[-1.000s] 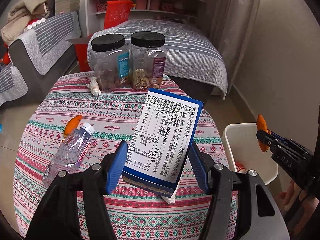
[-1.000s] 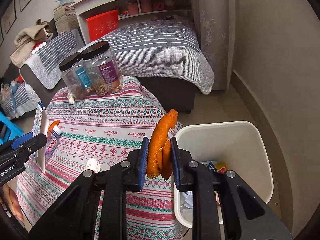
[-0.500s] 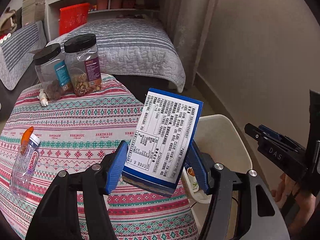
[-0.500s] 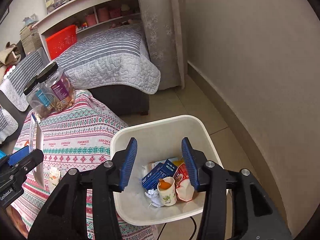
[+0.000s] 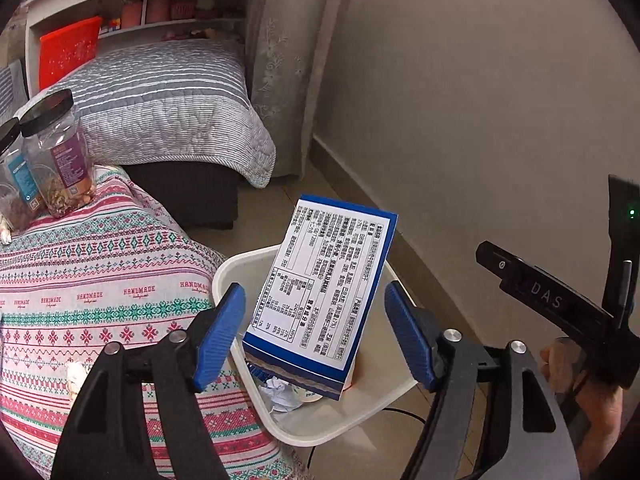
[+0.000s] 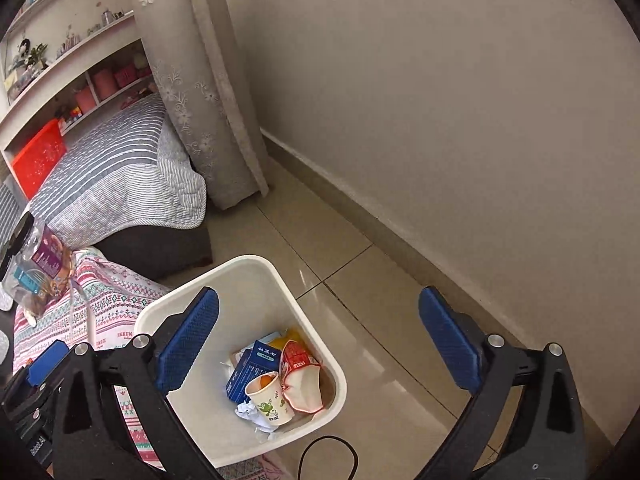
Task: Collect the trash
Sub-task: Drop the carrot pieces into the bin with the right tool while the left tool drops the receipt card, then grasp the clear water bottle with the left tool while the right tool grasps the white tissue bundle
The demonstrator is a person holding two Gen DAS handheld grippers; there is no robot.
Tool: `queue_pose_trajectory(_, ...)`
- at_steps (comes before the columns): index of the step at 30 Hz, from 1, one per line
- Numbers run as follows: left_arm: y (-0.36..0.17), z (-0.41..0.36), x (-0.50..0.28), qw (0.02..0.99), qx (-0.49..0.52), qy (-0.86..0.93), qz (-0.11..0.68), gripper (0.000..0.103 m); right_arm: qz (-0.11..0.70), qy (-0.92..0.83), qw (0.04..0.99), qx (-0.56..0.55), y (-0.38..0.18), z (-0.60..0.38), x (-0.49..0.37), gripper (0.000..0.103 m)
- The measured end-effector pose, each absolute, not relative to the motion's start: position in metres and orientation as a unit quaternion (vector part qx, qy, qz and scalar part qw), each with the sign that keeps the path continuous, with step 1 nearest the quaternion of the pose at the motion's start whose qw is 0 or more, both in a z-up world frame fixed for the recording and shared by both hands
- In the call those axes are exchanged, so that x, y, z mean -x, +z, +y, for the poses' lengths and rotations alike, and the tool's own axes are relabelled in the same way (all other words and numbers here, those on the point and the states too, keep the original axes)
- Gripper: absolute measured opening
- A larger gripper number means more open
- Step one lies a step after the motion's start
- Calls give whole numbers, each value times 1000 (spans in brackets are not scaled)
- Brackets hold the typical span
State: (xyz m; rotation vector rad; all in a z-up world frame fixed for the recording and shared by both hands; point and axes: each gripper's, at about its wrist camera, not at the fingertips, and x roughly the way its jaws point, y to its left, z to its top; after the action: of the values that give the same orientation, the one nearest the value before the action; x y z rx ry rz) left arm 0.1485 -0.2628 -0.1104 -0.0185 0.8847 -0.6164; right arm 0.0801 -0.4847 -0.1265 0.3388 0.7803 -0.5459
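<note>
Trash box (image 5: 324, 296) now falls free between my left jaws (image 5: 316, 336), which released it over the white bin (image 5: 224, 276) off the surface's right edge; right jaws (image 6: 320, 344) spread empty, orange peel gone, more pickups remain.

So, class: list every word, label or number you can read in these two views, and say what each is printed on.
"HANDMADE": repeated along the tablecloth.
"DAS": on the right gripper, seen from the left wrist.
Blue box between the open left gripper jaws: dense table, too small to read.
Jars' labels and bin cartons: blurred.
</note>
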Motion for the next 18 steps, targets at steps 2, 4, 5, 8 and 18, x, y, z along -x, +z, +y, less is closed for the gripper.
queue_pose_trajectory(2,-111,-263,-147,861,13,-291,417,89,372,-265,876,-153,-126,-484,-79,96)
queue_pose_trajectory(4,-111,-261,-145,866,-2,-280,414,89,371,-264,878,-147,-125,-480,-81,96)
queue_pose_trajectory(5,-110,-259,-144,871,-11,-269,410,89,371,-261,879,-145,-124,-478,-81,96)
queue_pose_trajectory(8,-106,-246,-143,884,-36,-237,401,89,373,-246,884,-137,-122,-466,-88,96)
queue_pose_trajectory(18,-119,-170,-160,877,-116,-133,447,90,425,-139,890,-88,-133,-386,-116,96)
